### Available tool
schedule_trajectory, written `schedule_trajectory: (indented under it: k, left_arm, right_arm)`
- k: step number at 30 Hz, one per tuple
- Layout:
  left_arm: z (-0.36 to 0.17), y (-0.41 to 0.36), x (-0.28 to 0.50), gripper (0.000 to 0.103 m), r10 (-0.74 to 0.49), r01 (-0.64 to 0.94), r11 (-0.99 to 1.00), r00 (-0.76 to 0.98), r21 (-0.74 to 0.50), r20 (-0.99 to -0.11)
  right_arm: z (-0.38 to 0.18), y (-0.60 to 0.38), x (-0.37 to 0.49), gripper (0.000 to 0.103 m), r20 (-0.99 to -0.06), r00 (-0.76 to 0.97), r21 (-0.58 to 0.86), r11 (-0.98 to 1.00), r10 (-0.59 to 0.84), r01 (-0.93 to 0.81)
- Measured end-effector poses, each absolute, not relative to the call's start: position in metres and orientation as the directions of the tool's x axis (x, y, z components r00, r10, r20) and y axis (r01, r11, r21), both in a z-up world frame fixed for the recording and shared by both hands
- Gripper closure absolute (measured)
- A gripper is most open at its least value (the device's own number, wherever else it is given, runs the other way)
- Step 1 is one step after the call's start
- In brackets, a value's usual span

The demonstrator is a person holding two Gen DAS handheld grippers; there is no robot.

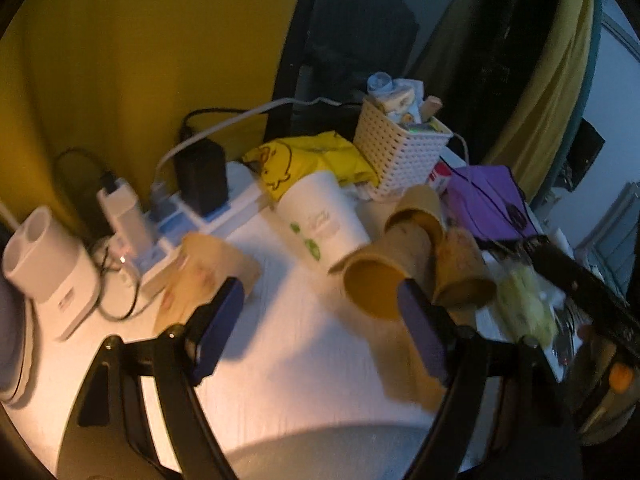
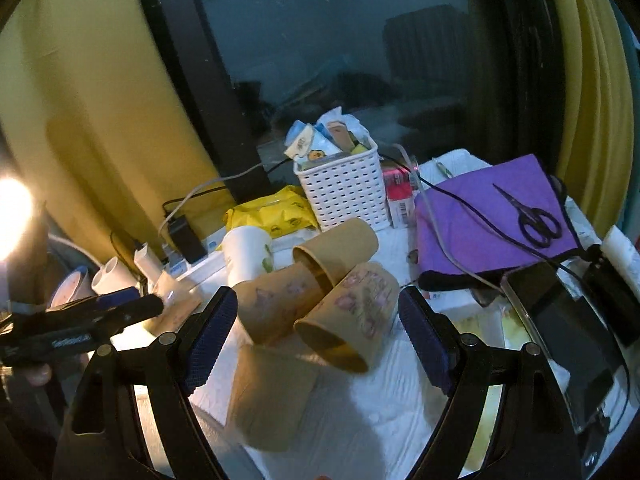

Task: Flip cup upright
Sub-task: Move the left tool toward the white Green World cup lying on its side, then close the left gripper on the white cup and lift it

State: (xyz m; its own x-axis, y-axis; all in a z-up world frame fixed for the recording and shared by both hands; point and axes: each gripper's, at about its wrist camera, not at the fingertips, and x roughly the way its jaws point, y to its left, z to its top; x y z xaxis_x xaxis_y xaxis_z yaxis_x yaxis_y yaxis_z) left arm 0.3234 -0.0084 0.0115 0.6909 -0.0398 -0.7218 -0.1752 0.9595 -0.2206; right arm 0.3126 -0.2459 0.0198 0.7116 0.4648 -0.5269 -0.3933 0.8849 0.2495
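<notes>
Several brown paper cups lie tipped on the white table. In the left wrist view, one cup [image 1: 374, 284] shows its open mouth toward me, with two more [image 1: 418, 216] [image 1: 460, 272] beside it and another [image 1: 200, 276] standing at the left. A white cup [image 1: 324, 220] lies tilted behind. My left gripper [image 1: 320, 320] is open and empty, just before the open-mouthed cup. In the right wrist view, three tipped cups [image 2: 348, 324] [image 2: 276, 304] [image 2: 336, 252] pile between the fingers, and one cup [image 2: 272, 396] stands mouth down in front. My right gripper [image 2: 316, 340] is open around the pile.
A white lattice basket [image 2: 344, 192] with small items, a yellow packet [image 2: 272, 212], a purple cloth [image 2: 492, 220] with scissors [image 2: 532, 216] and a black device [image 2: 560, 320] crowd the back and right. A power strip with chargers [image 1: 192, 200] sits at the left.
</notes>
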Motion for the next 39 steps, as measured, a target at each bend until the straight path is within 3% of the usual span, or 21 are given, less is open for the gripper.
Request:
schedule_trajectory:
  k: [12,21,32,39]
  left_arm:
    - [-0.026,-0.004,0.423,0.023,-0.042,-0.24,0.942,0.608,-0.234,-0.793]
    - [-0.047,-0.011,0.45,0.023,0.039,-0.25,0.96,0.572,-0.129,-0.819]
    - [-0.033,-0.018,0.436,0.037,0.023,-0.178,0.978,0.611,-0.11,-0.791]
    - [0.004,-0.021,0.403,0.038,0.003,-0.135,0.984,0.677,-0.12,-0.736]
  right_arm:
    - [0.004,-0.249,0.354,0.017,-0.545,0.694,0.282,0.882,0.471,-0.378]
    - [-0.008,-0.247,0.359,0.017,-0.572,0.658,0.303,0.872,0.49,-0.385]
    - [0.012,-0.247,0.339,0.017,-0.549,0.688,0.276,0.88,0.474,-0.386]
    - [0.03,-0.246,0.312,0.017,-0.522,0.712,0.261,0.883,0.469,-0.389]
